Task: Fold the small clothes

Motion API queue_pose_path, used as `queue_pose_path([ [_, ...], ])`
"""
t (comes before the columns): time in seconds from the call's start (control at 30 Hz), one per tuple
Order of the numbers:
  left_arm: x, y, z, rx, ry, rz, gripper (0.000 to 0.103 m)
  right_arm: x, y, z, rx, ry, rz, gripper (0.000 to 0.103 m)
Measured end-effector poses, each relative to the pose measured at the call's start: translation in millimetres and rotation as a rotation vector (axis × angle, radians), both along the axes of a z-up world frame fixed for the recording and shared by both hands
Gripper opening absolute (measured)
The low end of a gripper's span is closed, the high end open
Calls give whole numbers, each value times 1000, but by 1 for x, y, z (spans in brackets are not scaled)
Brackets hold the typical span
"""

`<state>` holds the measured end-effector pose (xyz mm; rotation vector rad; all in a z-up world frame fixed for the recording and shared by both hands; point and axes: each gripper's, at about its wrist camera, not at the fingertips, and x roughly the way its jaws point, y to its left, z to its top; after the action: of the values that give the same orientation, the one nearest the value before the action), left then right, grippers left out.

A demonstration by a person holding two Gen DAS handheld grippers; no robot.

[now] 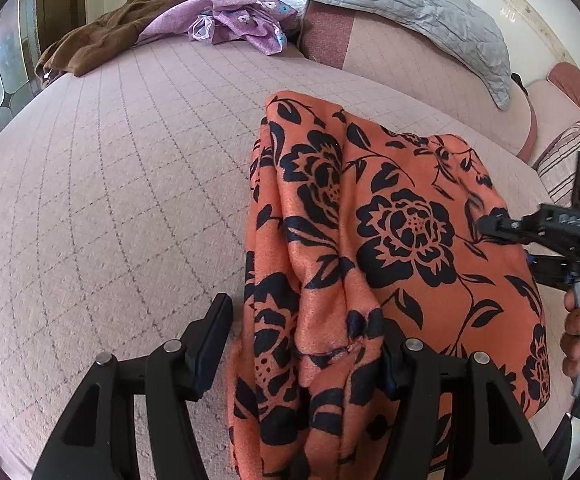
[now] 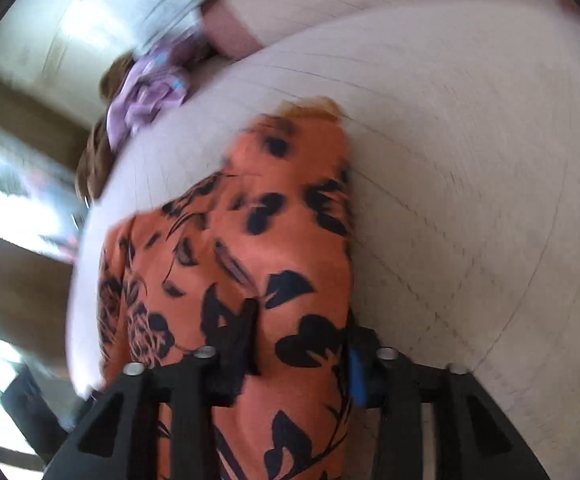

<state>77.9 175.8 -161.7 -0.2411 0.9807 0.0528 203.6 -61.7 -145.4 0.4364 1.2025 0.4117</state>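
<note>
The orange floral garment (image 1: 389, 240) lies bunched on the near right of the pink quilted bed cover (image 1: 110, 200). The left gripper (image 1: 301, 336) stands wide, with the cloth's near edge between its jaws. To fold well, it should close on one clean edge, not the whole bunch, and both ends should lift evenly. The right gripper (image 2: 297, 364) straddles cloth, but motion blur hides whether it pinches. The garment's type and far hem are unclear.
</note>
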Motion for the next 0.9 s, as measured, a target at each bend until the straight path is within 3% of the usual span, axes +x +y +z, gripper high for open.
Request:
queue_pose_path([
  [0.17,0,1,-1,4,0,0,64,-31,-2,29,22,-53,33,71],
  [0.23,1,-2,-1,15,2,4,65,-42,-9,27,42,-62,13,79],
  [0.3,2,-3,1,19,9,1,65,-51,-2,2,3,16,126,48],
  [0.37,-2,1,11,-7,14,26,64,-64,2,17,-53,-70,144,44],
  [0.43,-19,11,29,-81,-48,81,63,-70,9,31,-80,-119,145,44],
  [0.47,-27,14,34,-104,-82,90,63,-69,10,32,-83,-122,141,48],
  [0.5,-38,18,37,-125,-107,99,63,-67,5,25,-67,-96,131,59],
  [0.57,-46,20,19,-137,-38,115,63,-63,-6,2,-6,7,100,70],
  [0.6,-45,20,6,-165,8,95,60,-67,-18,-2,38,2,84,70],
  [0.67,-47,27,-4,-235,9,107,57,-70,-19,-2,50,-13,87,70],
  [0.73,-44,28,13,-291,3,109,44,-71,-15,1,29,-14,99,70],
  [0.9,-26,25,46,-287,-72,61,43,-75,-14,4,10,-18,112,72],
])
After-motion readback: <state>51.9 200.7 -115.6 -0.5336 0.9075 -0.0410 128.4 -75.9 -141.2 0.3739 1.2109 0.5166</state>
